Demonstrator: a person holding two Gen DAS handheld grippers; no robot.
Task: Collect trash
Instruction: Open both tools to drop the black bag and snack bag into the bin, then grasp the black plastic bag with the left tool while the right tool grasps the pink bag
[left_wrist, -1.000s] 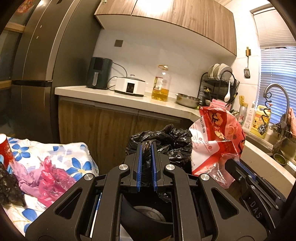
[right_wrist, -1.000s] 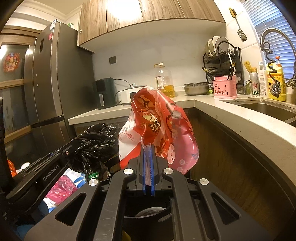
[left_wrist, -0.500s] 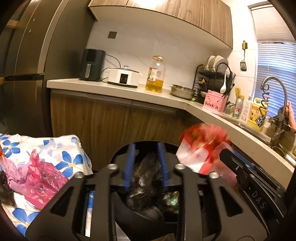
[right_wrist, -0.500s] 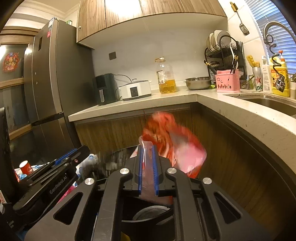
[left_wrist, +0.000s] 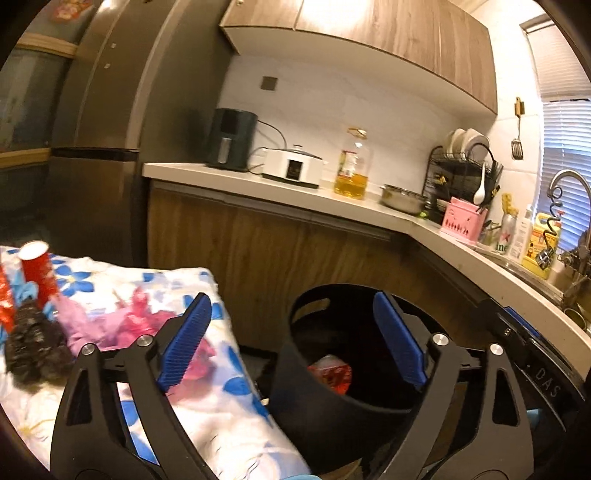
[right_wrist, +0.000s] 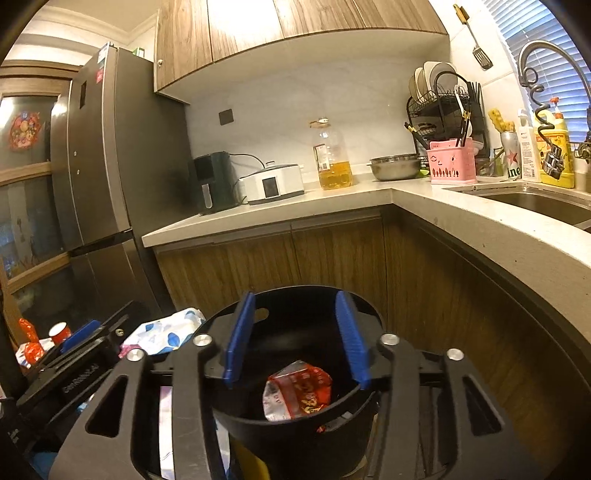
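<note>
Both bags dropped: we see the crumpled red-and-white plastic bag (right_wrist: 297, 391) inside the round black plastic bin (right_wrist: 295, 424); left tool (left_wrist: 291, 341) and right tool (right_wrist: 295, 338) have just opened, holding nothing.

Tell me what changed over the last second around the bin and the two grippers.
The right gripper let go of the red snack bag, which dropped into the black bin; the left gripper released the black trash bag, no longer visible. Both grippers' jaws have just been opening, nothing between them. The pink plastic bag and red cup stay on the floral cloth.
</note>
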